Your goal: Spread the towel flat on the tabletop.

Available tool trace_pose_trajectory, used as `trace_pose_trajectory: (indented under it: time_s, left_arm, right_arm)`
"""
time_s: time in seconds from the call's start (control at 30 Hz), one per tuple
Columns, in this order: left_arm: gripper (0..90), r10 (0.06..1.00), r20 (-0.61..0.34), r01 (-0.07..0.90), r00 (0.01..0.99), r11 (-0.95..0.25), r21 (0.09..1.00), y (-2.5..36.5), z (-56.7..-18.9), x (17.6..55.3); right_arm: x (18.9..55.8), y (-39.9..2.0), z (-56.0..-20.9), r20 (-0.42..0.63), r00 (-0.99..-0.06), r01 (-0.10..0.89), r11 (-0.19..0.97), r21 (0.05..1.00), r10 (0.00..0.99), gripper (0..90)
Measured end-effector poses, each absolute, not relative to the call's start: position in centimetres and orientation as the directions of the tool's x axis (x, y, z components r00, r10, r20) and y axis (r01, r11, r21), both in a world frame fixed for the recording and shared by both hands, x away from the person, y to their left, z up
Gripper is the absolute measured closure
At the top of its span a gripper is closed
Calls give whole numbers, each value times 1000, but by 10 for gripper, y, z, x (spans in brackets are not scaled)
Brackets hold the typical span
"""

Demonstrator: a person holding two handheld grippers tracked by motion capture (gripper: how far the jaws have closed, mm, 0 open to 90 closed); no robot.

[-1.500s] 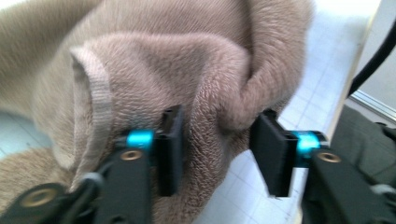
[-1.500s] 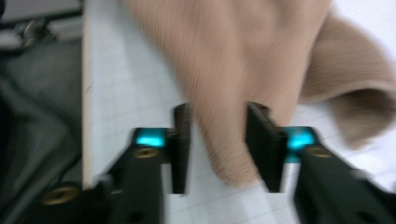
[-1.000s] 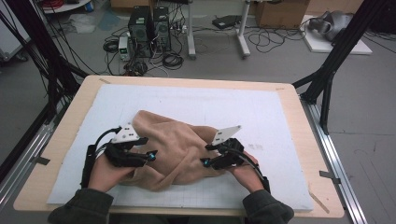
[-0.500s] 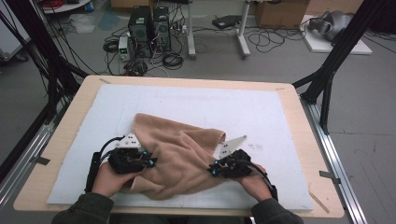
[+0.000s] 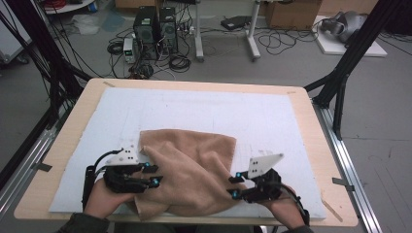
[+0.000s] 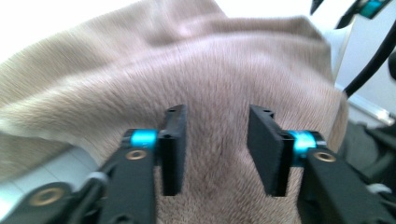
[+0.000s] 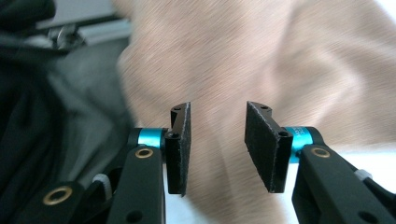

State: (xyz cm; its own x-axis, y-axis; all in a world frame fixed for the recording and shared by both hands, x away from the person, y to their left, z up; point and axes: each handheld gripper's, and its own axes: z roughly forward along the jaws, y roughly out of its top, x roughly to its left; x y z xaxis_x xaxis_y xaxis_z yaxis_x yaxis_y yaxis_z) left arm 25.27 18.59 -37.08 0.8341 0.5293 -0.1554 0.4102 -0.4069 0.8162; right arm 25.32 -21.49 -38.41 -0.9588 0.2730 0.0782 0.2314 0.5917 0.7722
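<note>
Cloth [image 5: 192, 167], tan and fleecy, lies rumpled on the white mat [image 5: 272, 116] that covers the desk [image 5: 68, 131], toward the near side and a little left of the middle. Its far edge runs fairly straight, while a thick fold crosses it from the far left corner toward the near right, and its near edge reaches the rim of the mat.

The left tongs [image 5: 151, 175] sit at the cloth's left side, held in the person's left hand [image 5: 104, 196], with the tips over the nap. In the left gripper view these tongs [image 6: 215, 140] are spread, having just been opening, with the cloth [image 6: 187, 70] lying behind the gap and nothing pinched.

The right tongs [image 5: 234, 186] are at the cloth's near right corner, in the right hand [image 5: 284, 208]. In the right gripper view they [image 7: 217, 140] too stand apart after opening, the pads [image 7: 261, 140] clear of the cloth [image 7: 261, 56] beyond them.
</note>
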Motion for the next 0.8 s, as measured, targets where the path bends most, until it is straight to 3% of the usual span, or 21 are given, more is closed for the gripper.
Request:
trace_pose_trajectory:
  time_s: [0.2, 0.3, 0.4, 0.5, 0.6, 0.8]
  left_arm:
    - [472, 582, -141, 411, 801, -364, 836, 189, -360, 275]
    - [422, 622, -115, 446, 775, -408, 797, 185, -372, 292]
    - [423, 607, -166, 514, 777, -460, 724, 176, -390, 307]
    - [687, 563, -208, 520, 800, -479, 707, 170, -402, 309]
    - [871, 554, -194, 507, 810, -494, 706, 167, -408, 304]
    - [890, 536, -179, 477, 825, -492, 728, 169, -404, 286]
  right_arm:
    - [308, -199, -390, 7, -926, 263, 632, 729, 377, 545]
    - [330, -186, -407, 46, -918, 310, 643, 700, 393, 511]
    - [339, -177, -426, 92, -918, 346, 664, 663, 386, 532]
    - [337, -175, -431, 130, -928, 348, 688, 636, 349, 808]
    - [322, -182, -423, 90, -951, 285, 730, 621, 296, 847]
    - [296, -199, -416, 92, -952, 281, 713, 642, 292, 849]
